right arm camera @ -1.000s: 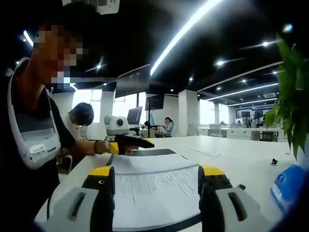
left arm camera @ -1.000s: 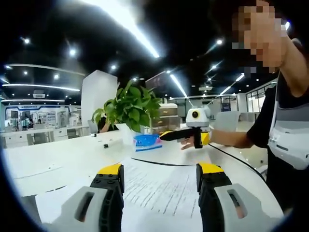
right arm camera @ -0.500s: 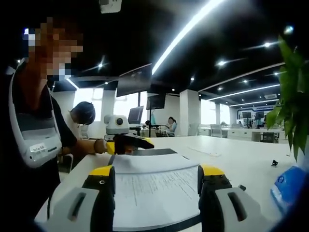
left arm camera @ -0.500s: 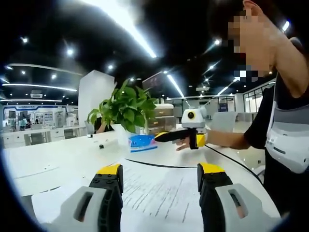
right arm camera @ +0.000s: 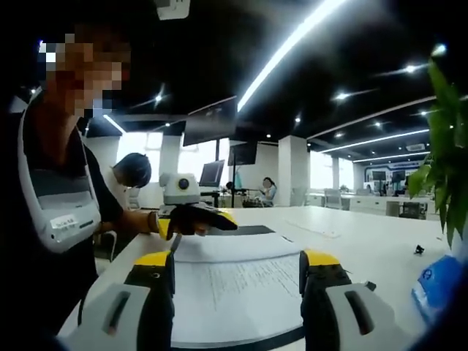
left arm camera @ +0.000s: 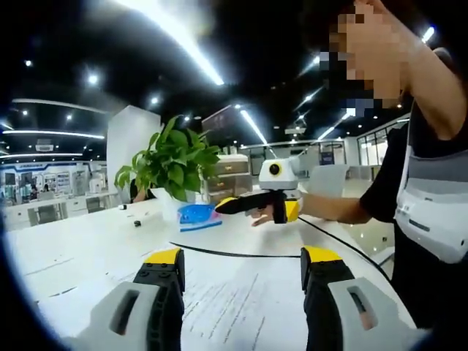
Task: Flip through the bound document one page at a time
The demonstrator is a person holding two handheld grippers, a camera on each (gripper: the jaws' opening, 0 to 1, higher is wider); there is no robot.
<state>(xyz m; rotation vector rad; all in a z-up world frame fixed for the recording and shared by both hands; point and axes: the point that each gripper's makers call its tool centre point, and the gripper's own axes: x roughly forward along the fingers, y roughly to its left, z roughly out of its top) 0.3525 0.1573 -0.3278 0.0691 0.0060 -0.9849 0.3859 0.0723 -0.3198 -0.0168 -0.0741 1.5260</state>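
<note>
We hold the left claw low over the white surface, its two yellow-tipped jaws spread wide with printed paper showing between them. Across the sheet, in the left gripper view, the right claw reaches in from the right, level with the surface, gripped by a hand on an arm stretched out from the person standing at the right edge; from this side we cannot tell whether its jaws are parted.

In the right gripper view the right claw also stands spread, jaws apart on either side of the bound document, which lies flat on the surface with its long axis running away from the camera and its lines of text running across. At the document's far end the left claw points right, held low over the page's far left corner.

We count one document, two claws, one potted plant beyond the paper and one blue packet just beside its pot. A black cable crosses the surface between document and plant.
</note>
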